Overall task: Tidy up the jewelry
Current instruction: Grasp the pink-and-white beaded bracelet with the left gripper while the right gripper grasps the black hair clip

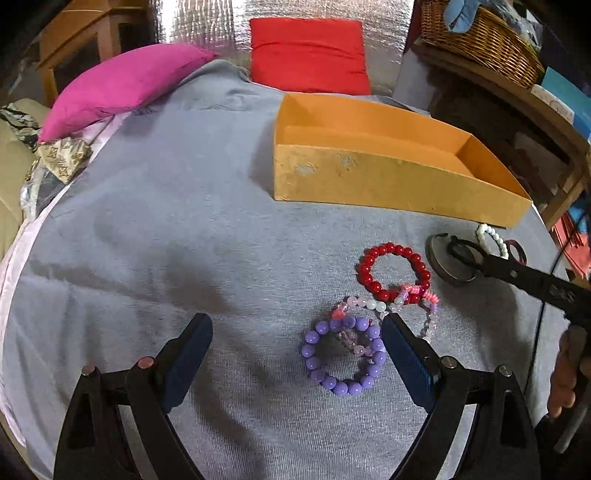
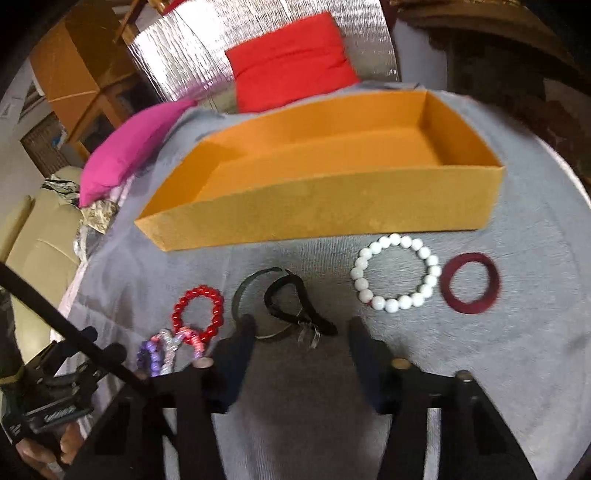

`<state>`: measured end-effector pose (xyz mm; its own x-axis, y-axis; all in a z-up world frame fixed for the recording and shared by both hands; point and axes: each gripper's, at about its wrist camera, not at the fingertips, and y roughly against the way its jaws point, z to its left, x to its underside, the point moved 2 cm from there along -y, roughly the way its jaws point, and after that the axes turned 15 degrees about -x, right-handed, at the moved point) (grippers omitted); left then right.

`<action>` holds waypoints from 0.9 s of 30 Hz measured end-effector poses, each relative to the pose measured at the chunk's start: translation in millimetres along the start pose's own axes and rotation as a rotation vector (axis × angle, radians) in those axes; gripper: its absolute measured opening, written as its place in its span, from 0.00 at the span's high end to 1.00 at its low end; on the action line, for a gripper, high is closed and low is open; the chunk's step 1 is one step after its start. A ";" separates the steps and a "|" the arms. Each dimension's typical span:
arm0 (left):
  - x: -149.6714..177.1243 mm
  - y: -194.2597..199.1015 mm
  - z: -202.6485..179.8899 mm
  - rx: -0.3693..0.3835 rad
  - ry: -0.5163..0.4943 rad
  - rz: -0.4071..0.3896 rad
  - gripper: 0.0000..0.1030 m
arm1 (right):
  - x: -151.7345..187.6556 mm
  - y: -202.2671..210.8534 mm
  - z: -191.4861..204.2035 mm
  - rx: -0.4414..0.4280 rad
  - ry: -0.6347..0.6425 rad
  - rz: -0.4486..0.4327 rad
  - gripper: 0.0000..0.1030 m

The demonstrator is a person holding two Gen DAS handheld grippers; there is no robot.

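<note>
An open orange box (image 1: 369, 184) (image 2: 332, 210) stands on the grey cloth, with nothing showing inside it. In front of it lie several bracelets. A purple bead bracelet (image 1: 312, 338), overlapped by a pale pink bead one (image 1: 364, 303), lies between my left gripper's (image 1: 295, 328) open fingers, near the right finger. Behind it is a red bead bracelet (image 1: 393, 248) (image 2: 199, 290). My right gripper (image 2: 301, 328) hangs open over a black strap (image 2: 306, 299) and a metal bangle (image 2: 240, 291). A white bead bracelet (image 2: 356, 273) and a maroon ring (image 2: 446, 286) lie further right.
A pink cushion (image 1: 122, 85) and a red cushion (image 1: 310, 55) lie at the cloth's far edge against a silver foil sheet (image 1: 207, 26). A wicker basket (image 1: 480, 40) sits on a wooden shelf at the right. A beige sofa (image 2: 40, 251) is at the left.
</note>
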<state>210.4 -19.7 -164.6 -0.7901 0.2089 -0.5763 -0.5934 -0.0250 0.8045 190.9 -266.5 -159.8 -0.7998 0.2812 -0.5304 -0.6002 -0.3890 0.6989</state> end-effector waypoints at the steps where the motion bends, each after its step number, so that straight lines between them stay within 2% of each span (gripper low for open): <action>1: 0.7 -2.2 -1.3 0.002 -0.007 0.002 0.10 | -0.8 -4.7 -3.1 -0.003 -0.016 0.005 0.66; 6: 2.7 -16.4 0.9 0.004 -0.066 0.027 0.12 | -4.0 -11.2 -7.0 -0.001 -0.016 0.003 0.91; 9: 1.1 -16.2 -9.3 0.027 -0.102 0.013 0.16 | -2.7 -3.5 -4.8 0.021 0.020 -0.017 0.92; 16: -2.3 -14.7 -37.4 0.123 -0.160 0.002 0.19 | -5.2 10.1 -11.6 -0.023 -0.003 -0.040 0.92; 20: -5.3 -21.2 -52.5 0.180 -0.201 0.012 0.43 | -5.0 12.7 -15.9 -0.033 -0.013 -0.034 0.92; 24: -9.7 -29.8 -61.8 0.222 -0.205 0.031 0.56 | -5.1 16.6 -21.0 -0.058 -0.039 -0.041 0.92; 26: -10.9 -34.5 -62.9 0.237 -0.200 0.045 0.67 | -7.5 21.2 -24.8 -0.091 -0.069 -0.056 0.91; 27: -11.0 -33.9 -63.6 0.239 -0.200 0.042 0.70 | -9.4 21.9 -25.7 -0.105 -0.080 -0.057 0.81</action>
<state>229.4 -83.4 -194.6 -0.7528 0.4017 -0.5214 -0.4896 0.1876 0.8515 185.5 -300.3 -151.8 -0.7649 0.3728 -0.5254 -0.6441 -0.4587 0.6122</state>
